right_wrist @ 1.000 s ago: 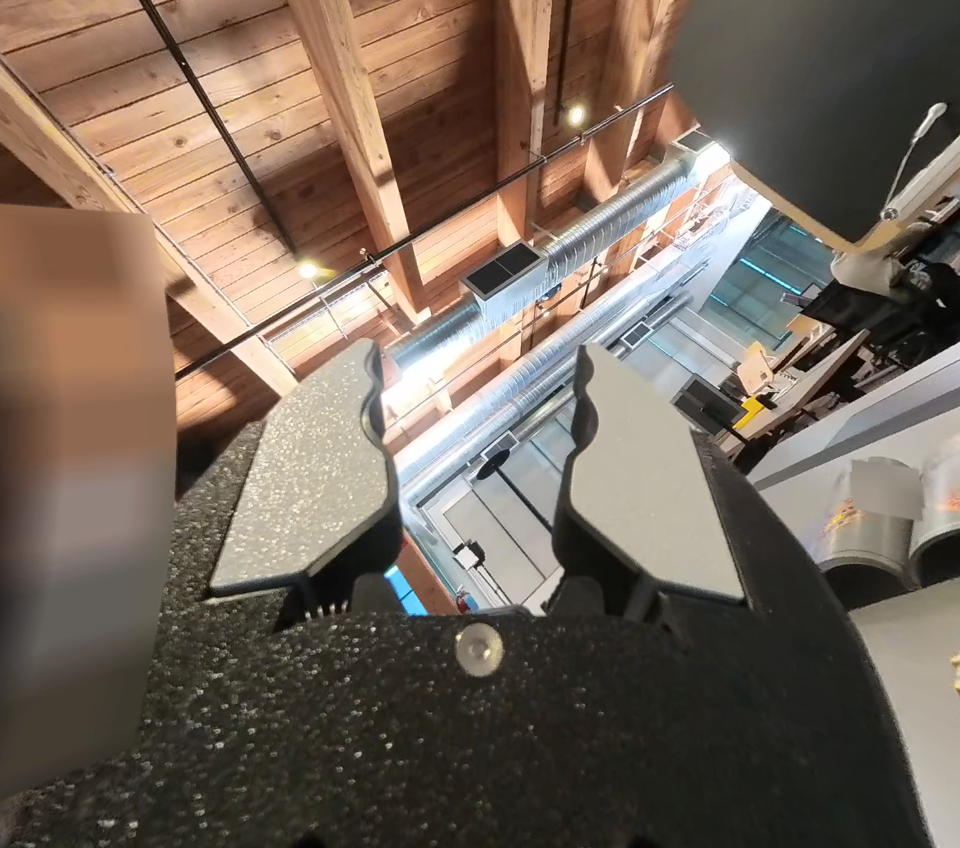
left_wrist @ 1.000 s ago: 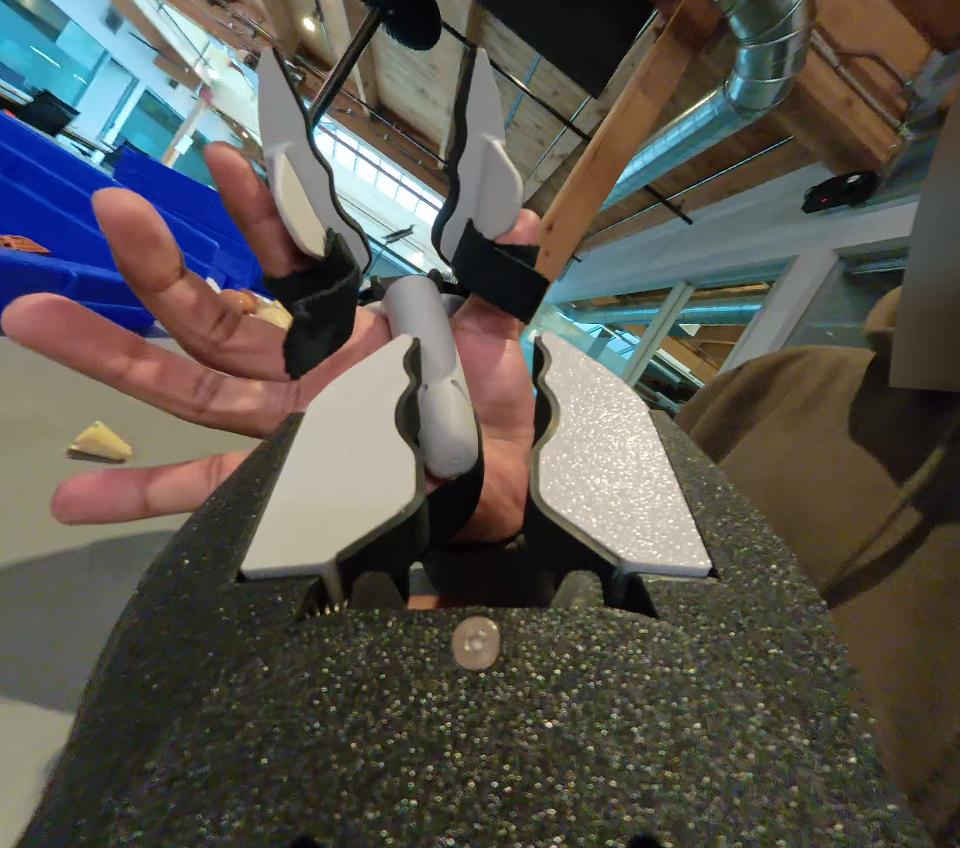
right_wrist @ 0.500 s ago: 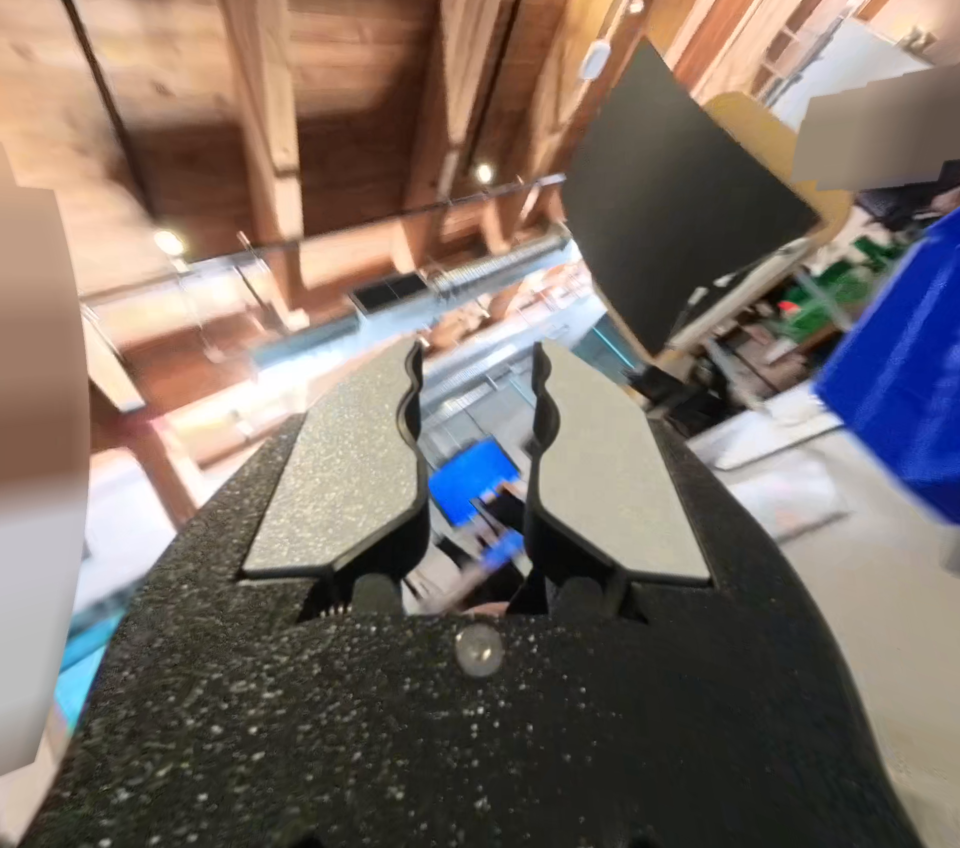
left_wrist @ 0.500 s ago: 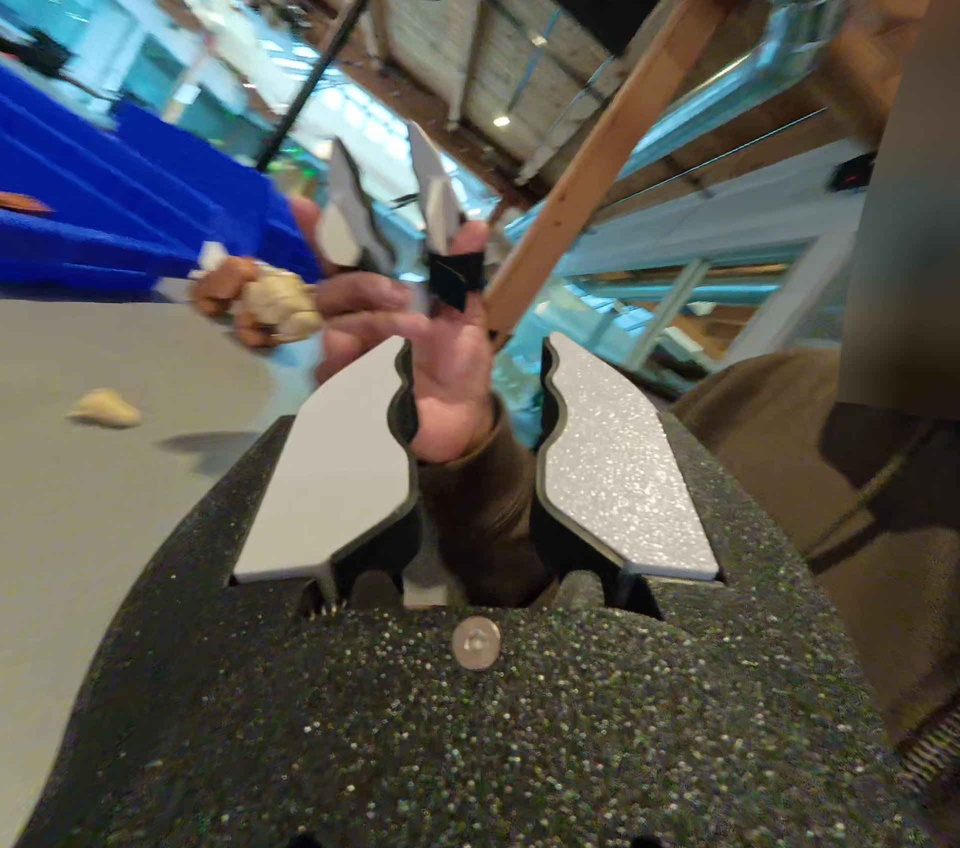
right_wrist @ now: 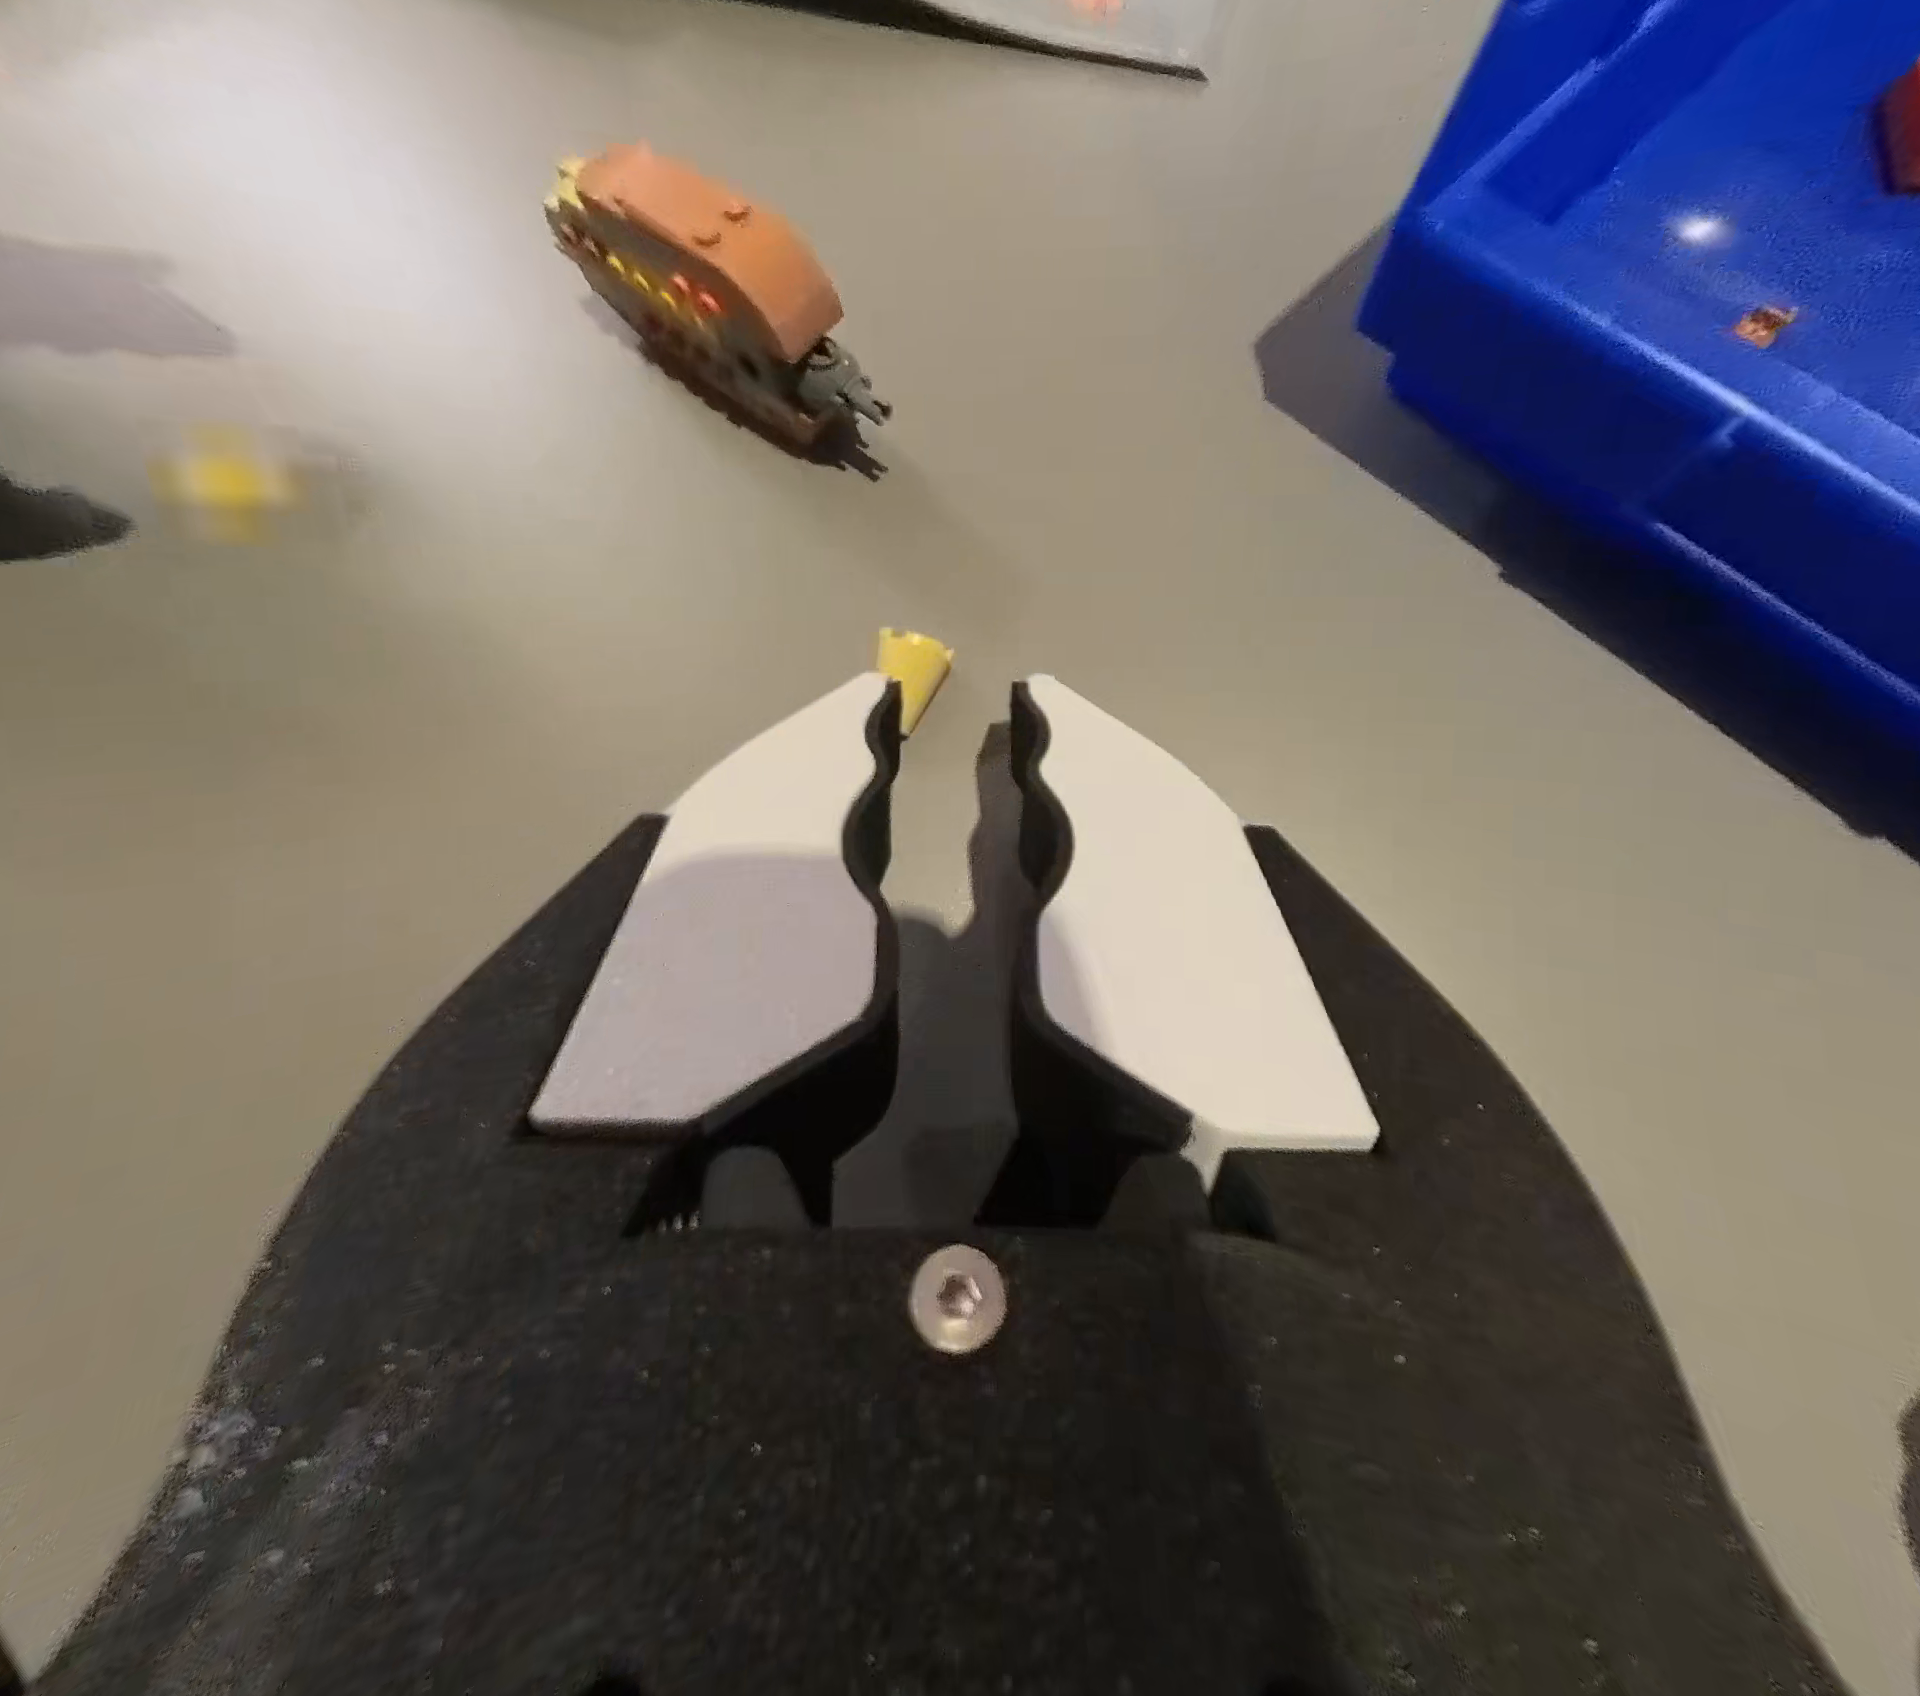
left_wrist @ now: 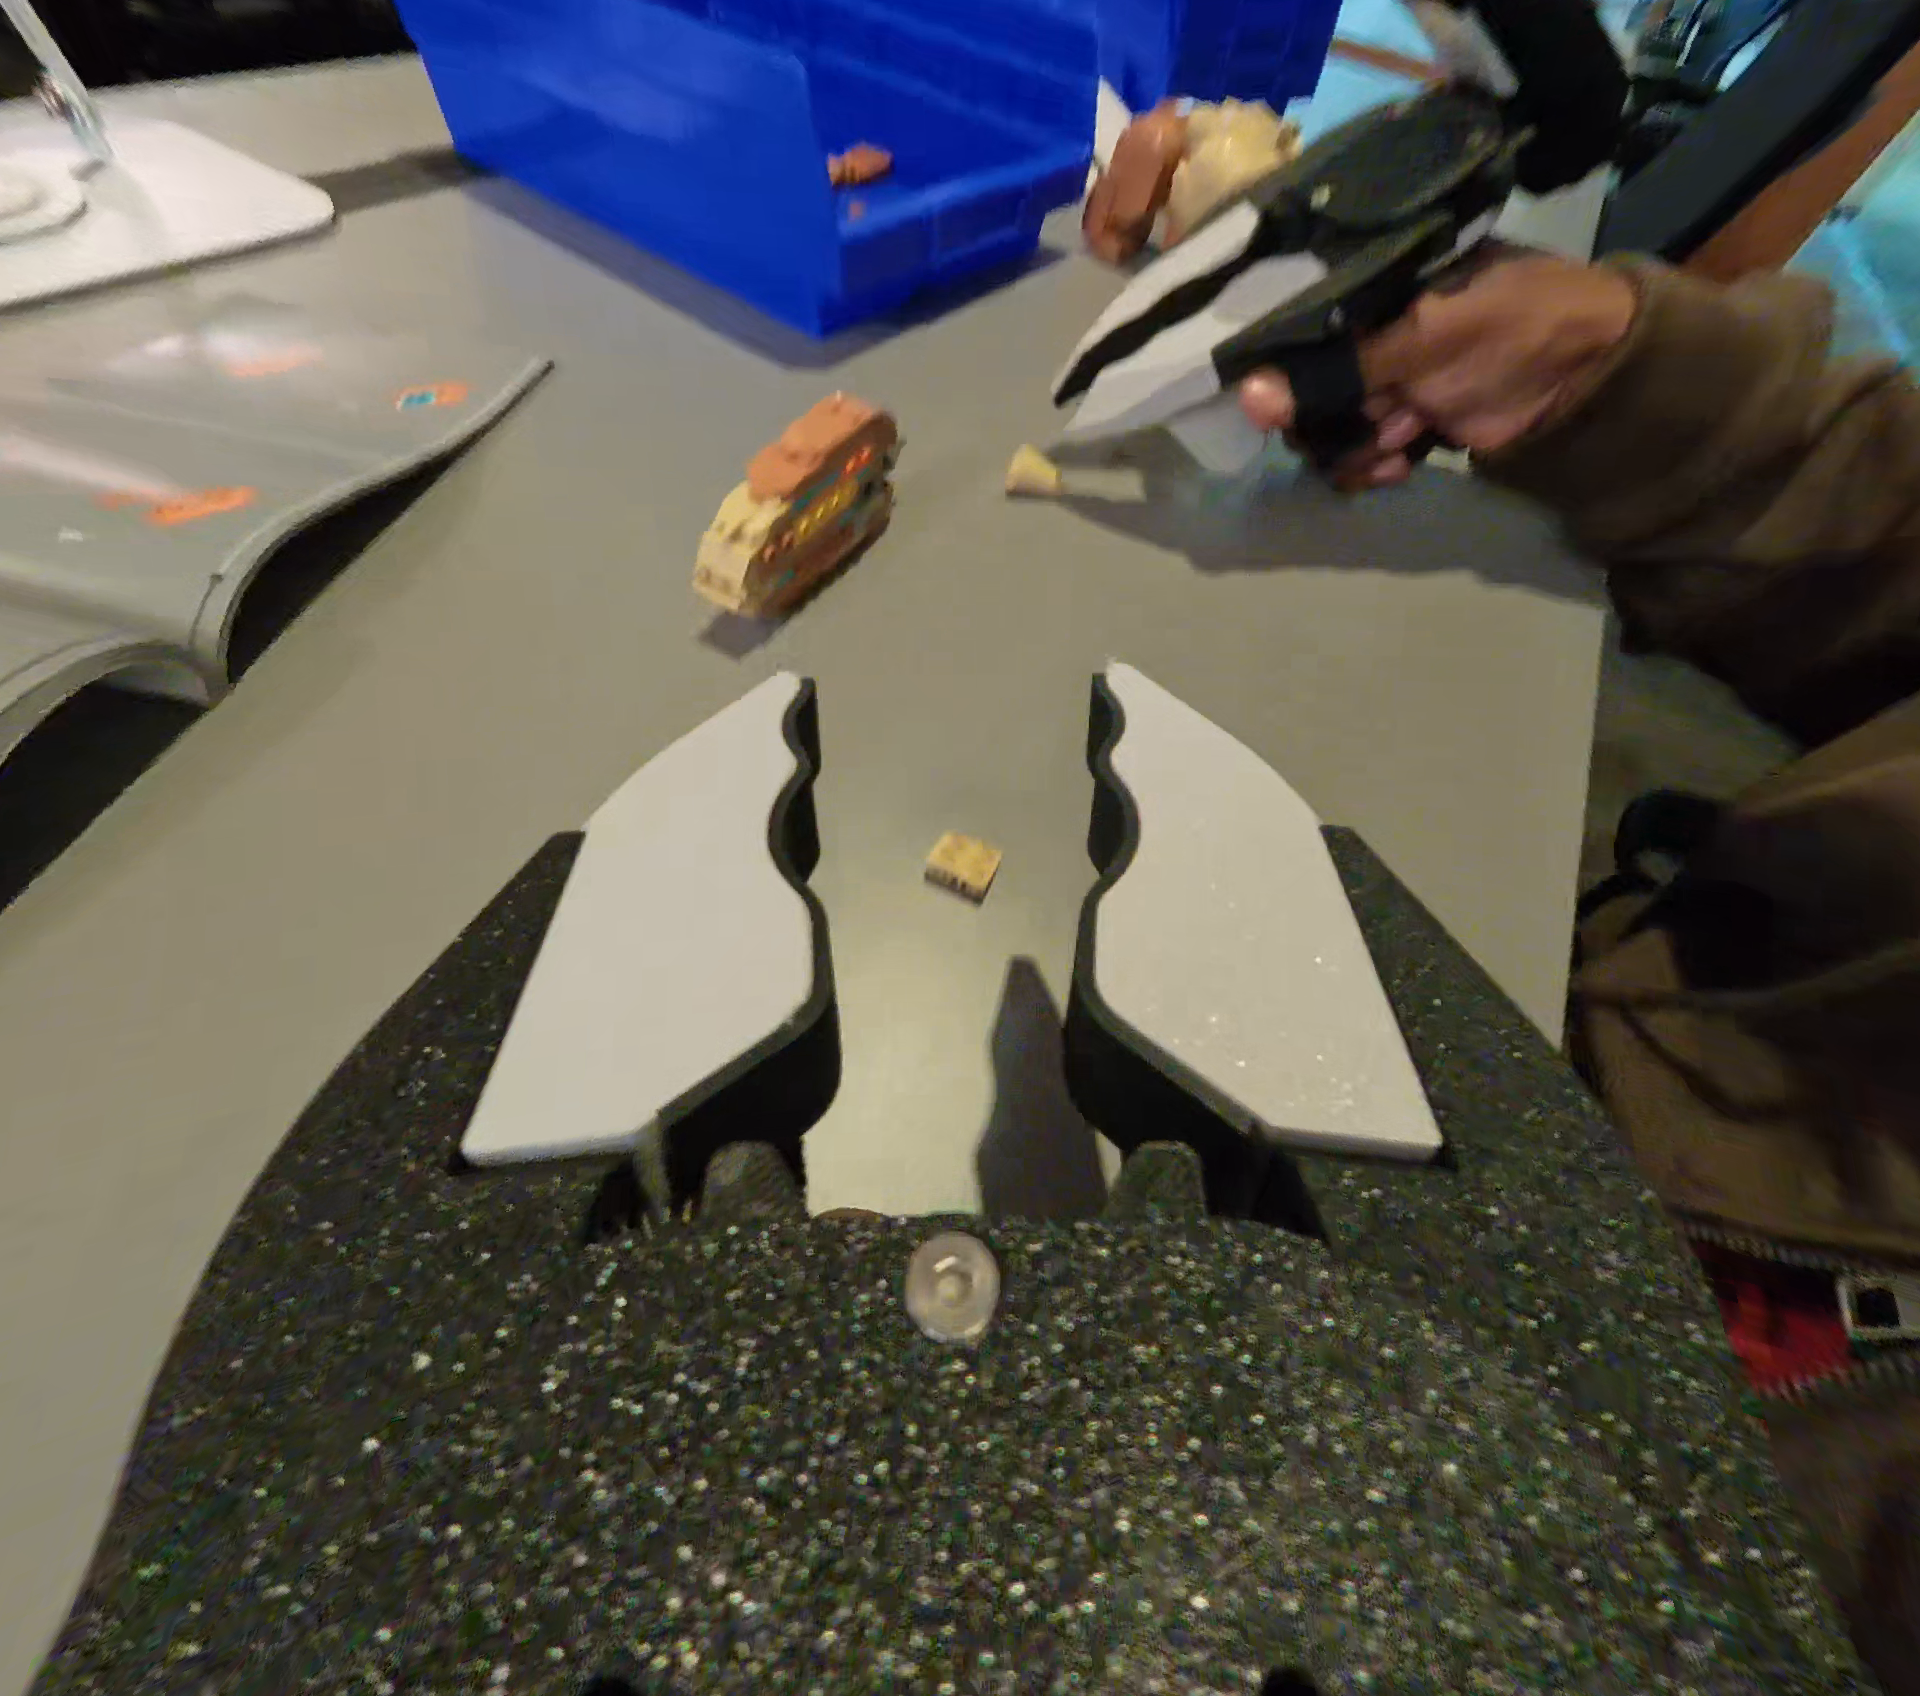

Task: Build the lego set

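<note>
My left gripper [left_wrist: 951, 701] hangs with jaws apart over a small tan brick [left_wrist: 963, 864] on the grey table [left_wrist: 416, 815], my right gripper [right_wrist: 951, 696], also parted and empty, noses a yellow cone piece [right_wrist: 912, 675], and the half-built lego model [left_wrist: 800, 503] lies mid-table near the blue bin [left_wrist: 727, 119].

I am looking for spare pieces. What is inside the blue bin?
Inside the blue bin, two small reddish-brown pieces lie on the floor. Its near wall hides part of the floor, and both views are blurred.
</note>
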### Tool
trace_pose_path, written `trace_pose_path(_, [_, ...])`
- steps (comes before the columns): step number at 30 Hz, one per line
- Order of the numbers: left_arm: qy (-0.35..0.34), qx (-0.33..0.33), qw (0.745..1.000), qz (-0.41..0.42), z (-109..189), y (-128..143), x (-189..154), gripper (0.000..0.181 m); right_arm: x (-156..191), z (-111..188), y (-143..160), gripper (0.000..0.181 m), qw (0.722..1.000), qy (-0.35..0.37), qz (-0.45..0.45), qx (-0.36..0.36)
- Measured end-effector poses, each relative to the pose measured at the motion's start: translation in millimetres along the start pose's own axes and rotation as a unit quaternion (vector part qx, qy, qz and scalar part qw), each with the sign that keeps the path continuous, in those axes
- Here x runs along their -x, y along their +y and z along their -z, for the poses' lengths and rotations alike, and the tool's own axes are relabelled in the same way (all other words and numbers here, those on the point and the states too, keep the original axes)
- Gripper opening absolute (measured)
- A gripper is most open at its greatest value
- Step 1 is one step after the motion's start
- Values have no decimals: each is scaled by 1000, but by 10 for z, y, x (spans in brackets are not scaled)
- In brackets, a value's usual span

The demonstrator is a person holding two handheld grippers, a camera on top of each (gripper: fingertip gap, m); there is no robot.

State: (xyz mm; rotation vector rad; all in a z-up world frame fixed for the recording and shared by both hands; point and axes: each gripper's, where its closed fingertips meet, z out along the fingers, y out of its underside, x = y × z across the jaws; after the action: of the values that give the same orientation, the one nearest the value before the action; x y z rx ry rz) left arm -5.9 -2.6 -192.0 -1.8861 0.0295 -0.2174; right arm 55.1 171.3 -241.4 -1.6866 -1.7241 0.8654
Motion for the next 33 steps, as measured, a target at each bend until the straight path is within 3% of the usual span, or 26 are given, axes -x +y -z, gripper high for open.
trace_pose_path(3, [6, 69, 998, 8, 11, 253, 27, 50, 117, -90, 26, 21, 999, -27, 17, 28])
trace_pose_path(12, [25, 188, 982, -14, -68, 561, 48, 44, 149, -224, 58, 15, 997, -12, 51, 63])
trace_pose_path(19, [45, 210, 976, -23, -132, 606, 29, 42, 242, -291, 7, 14, 995, -25, 77, 61])
trace_pose_path(28, [48, 238, 967, -79, -225, 669, -1, 30, 727, -292, -236, 14, 981, -144, 129, -7])
trace_pose_path(33, [55, 239, 965, -97, -266, 662, -6, 17, 835, -298, -273, 14, 976, -163, 145, -18])
